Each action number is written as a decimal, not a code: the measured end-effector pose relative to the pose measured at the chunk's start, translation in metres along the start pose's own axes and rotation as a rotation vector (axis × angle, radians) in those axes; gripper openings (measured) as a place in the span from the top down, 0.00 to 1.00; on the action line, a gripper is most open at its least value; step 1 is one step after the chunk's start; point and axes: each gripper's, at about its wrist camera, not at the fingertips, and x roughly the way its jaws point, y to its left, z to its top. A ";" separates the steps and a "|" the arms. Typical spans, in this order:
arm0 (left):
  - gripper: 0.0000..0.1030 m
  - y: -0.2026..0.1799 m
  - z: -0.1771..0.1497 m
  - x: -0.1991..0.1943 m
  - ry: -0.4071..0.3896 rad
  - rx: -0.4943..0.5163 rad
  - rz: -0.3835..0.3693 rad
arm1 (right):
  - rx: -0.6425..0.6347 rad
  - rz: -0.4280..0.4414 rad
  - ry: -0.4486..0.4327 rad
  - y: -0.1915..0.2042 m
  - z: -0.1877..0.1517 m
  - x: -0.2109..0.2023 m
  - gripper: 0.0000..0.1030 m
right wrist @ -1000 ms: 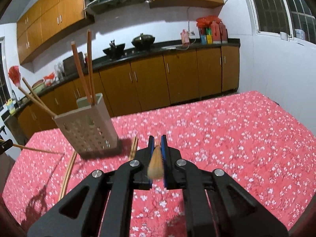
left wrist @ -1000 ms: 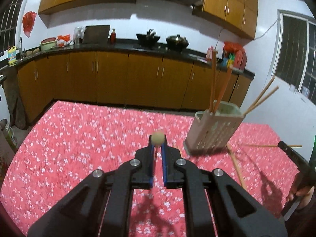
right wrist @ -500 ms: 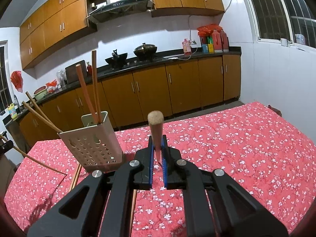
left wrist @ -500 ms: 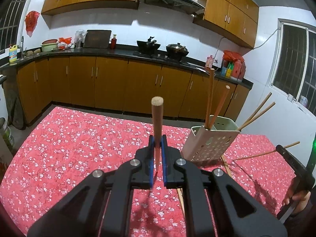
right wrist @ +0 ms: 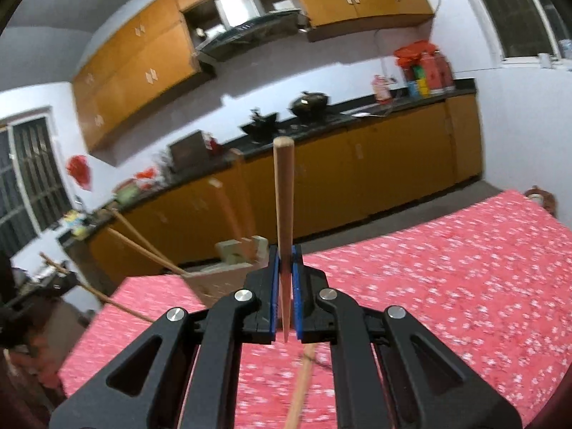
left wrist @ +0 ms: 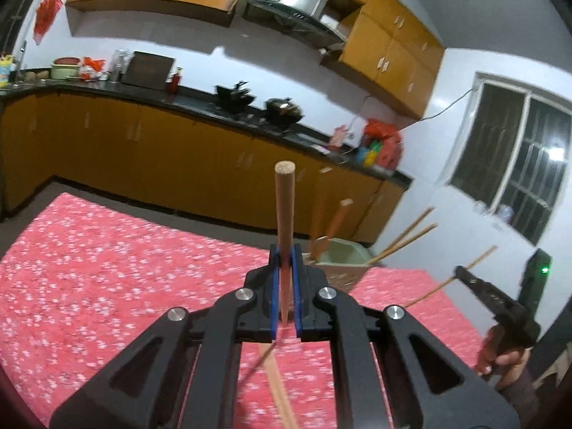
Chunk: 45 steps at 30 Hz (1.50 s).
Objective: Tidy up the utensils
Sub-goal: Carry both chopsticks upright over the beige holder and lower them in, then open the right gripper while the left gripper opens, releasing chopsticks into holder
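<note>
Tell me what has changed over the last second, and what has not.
Both grippers tipped upward and rose: the wooden chopstick in the left gripper and the one in the right gripper now stand upright instead of pointing at the camera. The jaws stayed clamped; the beige perforated utensil holder stayed put.

A wooden chopstick stands upright, thick end up, over the red floral table; another stands likewise. Further chopsticks lean out of the pale perforated holder beyond; one lies flat nearby
</note>
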 end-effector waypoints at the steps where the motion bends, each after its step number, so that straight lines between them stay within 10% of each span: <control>1: 0.93 -0.004 0.002 -0.003 -0.011 0.000 -0.019 | 0.001 0.016 -0.008 0.003 0.003 -0.003 0.93; 15: 0.93 -0.070 0.043 -0.004 -0.262 0.060 -0.063 | -0.143 0.039 -0.297 0.080 0.053 -0.001 0.93; 40: 0.92 -0.063 0.003 0.077 -0.212 0.092 0.025 | -0.209 -0.072 -0.014 0.079 0.002 0.102 0.91; 45: 0.91 -0.059 0.005 0.073 -0.221 0.069 0.004 | -0.216 -0.076 -0.066 0.083 0.007 0.090 0.56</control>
